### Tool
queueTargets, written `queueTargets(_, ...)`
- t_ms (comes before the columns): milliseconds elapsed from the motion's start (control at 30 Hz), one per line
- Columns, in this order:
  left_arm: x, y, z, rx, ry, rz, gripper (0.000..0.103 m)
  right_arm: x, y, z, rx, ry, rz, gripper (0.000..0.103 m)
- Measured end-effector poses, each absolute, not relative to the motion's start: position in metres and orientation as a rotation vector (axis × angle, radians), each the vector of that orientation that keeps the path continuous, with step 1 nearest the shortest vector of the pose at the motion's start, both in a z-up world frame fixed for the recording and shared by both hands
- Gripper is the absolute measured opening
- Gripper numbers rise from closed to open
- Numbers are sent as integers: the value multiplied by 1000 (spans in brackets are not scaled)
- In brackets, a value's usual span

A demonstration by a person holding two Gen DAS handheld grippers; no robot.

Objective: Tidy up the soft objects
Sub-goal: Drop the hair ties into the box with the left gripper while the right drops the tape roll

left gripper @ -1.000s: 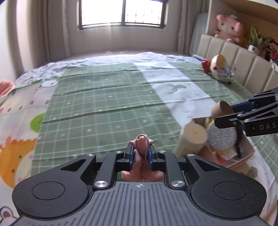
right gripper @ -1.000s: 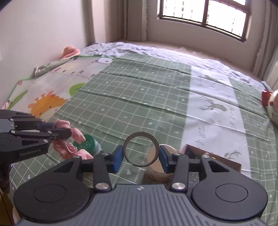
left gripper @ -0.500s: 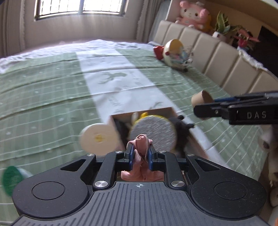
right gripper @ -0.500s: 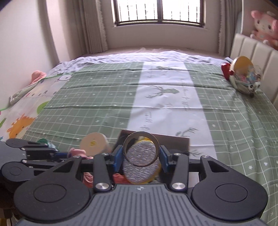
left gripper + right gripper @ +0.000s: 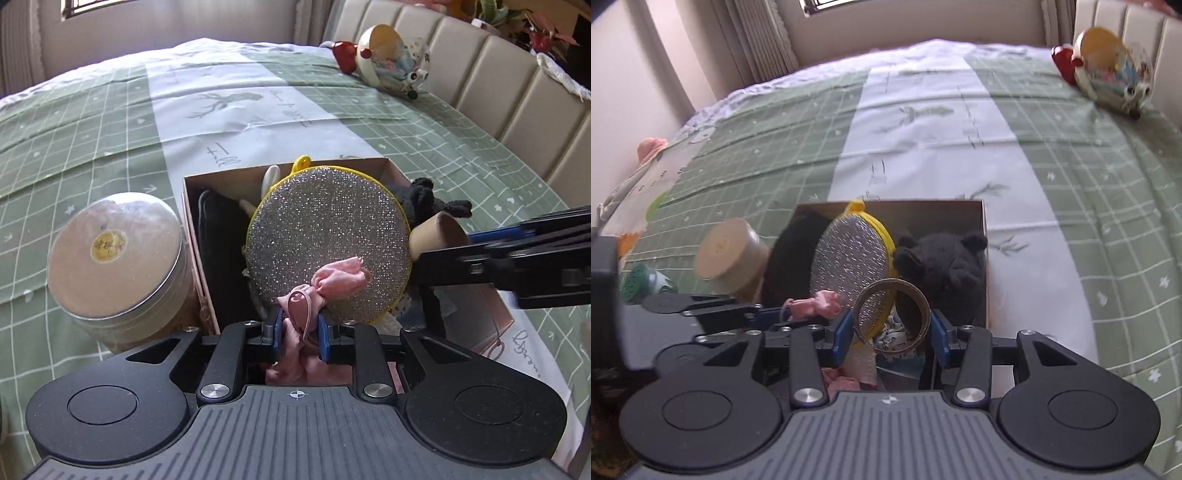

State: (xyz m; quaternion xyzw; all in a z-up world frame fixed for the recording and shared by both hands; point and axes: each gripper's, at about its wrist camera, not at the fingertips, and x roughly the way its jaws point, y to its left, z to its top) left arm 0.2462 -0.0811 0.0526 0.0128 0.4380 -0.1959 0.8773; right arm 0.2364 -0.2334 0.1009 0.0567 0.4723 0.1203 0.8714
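Observation:
My left gripper [image 5: 297, 332] is shut on a pink cloth scrunchie [image 5: 334, 282] and holds it over the near end of an open cardboard box [image 5: 192, 221]. The box holds a round silver glitter pad with a yellow rim [image 5: 328, 243] and a black plush [image 5: 421, 199]. My right gripper [image 5: 892, 330] is shut on a brown cardboard ring [image 5: 894, 317], just over the box [image 5: 985, 236]; the ring also shows in the left wrist view [image 5: 436, 236]. The left gripper [image 5: 768, 314] with the scrunchie [image 5: 816, 302] shows at the left of the right wrist view.
A round lidded jar [image 5: 118, 258] stands against the box's left side. A green-capped item [image 5: 642, 282] lies left of the jar. A toy with a red heart [image 5: 388, 62] lies near the padded headboard [image 5: 517, 96]. The bed has a green checked cover [image 5: 81, 140].
Both grippers have moved in over the box, which now fills the middle of both views. Each keeps hold of its object.

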Motion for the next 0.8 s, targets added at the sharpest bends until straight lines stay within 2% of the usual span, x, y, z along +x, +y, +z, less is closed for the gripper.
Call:
queueTargets(233, 237, -88, 53, 102, 890, -434, 27, 262, -239, 60, 235, 1069, 241, 44)
queueTargets(333, 232, -84, 59, 75, 894, -459, 29, 256, -241, 63, 240, 1063, 246, 44)
queueTargets(467, 221, -79, 82, 41, 815, -477, 29, 248, -240, 67, 206, 1070, 245, 44)
queueTargets(533, 220, -77, 93, 4, 756, -471, 29, 240, -239, 70, 185, 1078, 258, 50)
queueTargets(567, 222, -77, 98, -17, 726, -466, 29, 235, -240, 72, 176, 1082, 262, 57)
queueTargets(667, 237, -86, 103, -44, 709, -454, 29, 212, -239, 83, 137, 1012, 279, 67)
queueTargets(800, 268, -121, 91, 41, 794, -460, 29, 193, -234, 83, 95, 961, 269, 68)
